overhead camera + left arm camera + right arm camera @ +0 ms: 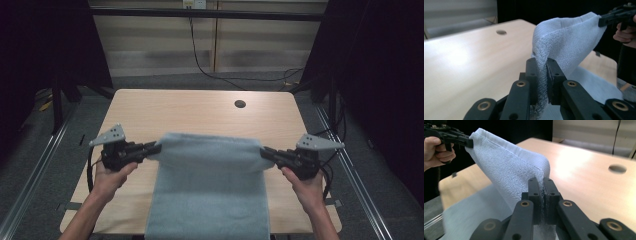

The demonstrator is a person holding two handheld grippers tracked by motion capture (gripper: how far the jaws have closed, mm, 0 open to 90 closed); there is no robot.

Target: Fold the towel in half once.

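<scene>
Both grippers, left [156,147] and right [265,152], clamp the towel's [210,190] far corners, lifted taut; folding it over seems yet undone.

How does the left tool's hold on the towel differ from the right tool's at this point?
The left tool pinches the towel's left corner, the right tool its right corner. A thick bunch of cloth sits between the left tool's jaws, which stand slightly apart, while the right tool's jaws nearly meet on a thinner edge. Both are shut on the towel's far edge, held above the table, with the rest draping toward the person.
</scene>
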